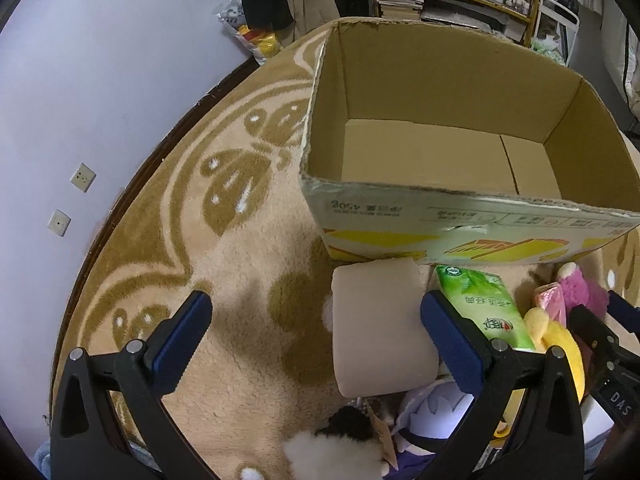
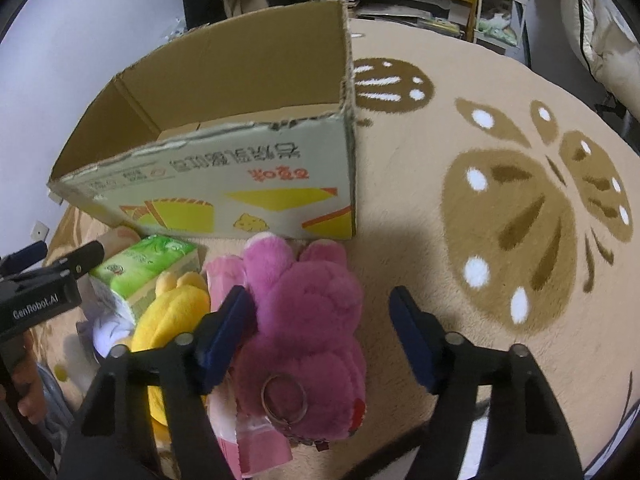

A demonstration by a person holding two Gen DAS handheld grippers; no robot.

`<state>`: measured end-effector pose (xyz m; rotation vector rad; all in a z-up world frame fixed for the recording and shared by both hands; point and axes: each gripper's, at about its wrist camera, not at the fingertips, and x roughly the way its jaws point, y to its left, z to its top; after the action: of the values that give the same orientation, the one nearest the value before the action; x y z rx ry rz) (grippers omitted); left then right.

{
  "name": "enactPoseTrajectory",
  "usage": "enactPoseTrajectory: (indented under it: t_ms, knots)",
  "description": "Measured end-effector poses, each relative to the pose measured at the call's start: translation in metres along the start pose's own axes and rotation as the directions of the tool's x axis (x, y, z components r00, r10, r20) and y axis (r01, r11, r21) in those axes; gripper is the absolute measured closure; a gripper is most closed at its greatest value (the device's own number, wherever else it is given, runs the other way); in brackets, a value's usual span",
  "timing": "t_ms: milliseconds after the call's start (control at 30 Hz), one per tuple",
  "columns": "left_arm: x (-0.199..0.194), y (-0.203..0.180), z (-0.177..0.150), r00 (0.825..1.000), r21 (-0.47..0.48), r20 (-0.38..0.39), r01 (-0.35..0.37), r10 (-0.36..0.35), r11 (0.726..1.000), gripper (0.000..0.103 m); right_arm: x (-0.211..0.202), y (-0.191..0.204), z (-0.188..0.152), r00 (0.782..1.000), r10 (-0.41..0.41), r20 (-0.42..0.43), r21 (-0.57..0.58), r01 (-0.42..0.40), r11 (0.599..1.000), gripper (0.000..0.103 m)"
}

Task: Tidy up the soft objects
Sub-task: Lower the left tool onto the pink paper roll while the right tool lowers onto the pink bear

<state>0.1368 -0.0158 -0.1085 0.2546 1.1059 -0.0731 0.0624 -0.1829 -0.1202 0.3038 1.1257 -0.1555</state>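
— Hovering over the pile, were you? Which toy sat under your right gripper [image 2: 322, 334]?

— Yes. My right jaws stood spread wide and gripped nothing; the pink plush bear [image 2: 308, 320] lay between them on the rug [image 2: 500, 208], just in front of the cardboard box [image 2: 224, 184]. My left gripper [image 1: 316, 336] was likewise released, hanging over the rug with the beige roll [image 1: 380, 328] between its pads.

— How did you judge the bear would handle?

— Light and squashy, I reckoned. The fur would give under the pads, so a firm squeeze across the thick body seemed safest, not the ears. A metal keyring [image 2: 285, 399] lay on its lower end; I judged that slippery and best avoided.

— And the rest?

— A yellow plush [image 2: 172, 320] and a green tissue pack [image 2: 144, 268] lay close beside the bear, touching one another. The box stood open and, as far as I could see, bare inside.
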Motion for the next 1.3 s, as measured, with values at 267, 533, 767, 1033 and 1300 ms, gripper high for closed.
enactPoseTrajectory:
  t_ms: [267,533,767,1033,1300]
  knots:
    - [0.001,0.001,0.000,1.000,-0.014,-0.015,0.028,-0.028,1.000,0.000,0.001,-0.001,-0.003,1.000,0.002,-0.015,0.004,-0.002,1.000,0.038]
    - [0.006,-0.003,-0.003,1.000,0.007,-0.024,0.003,-0.002,1.000,0.000,0.009,-0.009,0.001,0.999,0.014,-0.034,0.033,-0.013,0.999,0.038]
    - [0.014,0.004,-0.003,0.998,-0.060,-0.056,0.038,-0.042,0.997,0.000,0.013,-0.014,0.002,0.998,0.025,-0.049,0.052,-0.022,0.998,0.038]
    - [0.022,0.014,-0.007,0.988,-0.153,-0.102,0.101,-0.117,0.983,0.002,0.019,-0.007,-0.001,0.997,0.045,-0.066,0.036,-0.043,0.998,0.050]
    - [0.023,0.011,-0.009,0.955,-0.179,-0.087,0.264,-0.283,0.948,0.058,0.014,0.003,0.000,0.999,0.017,-0.033,0.007,-0.017,1.000,0.053]
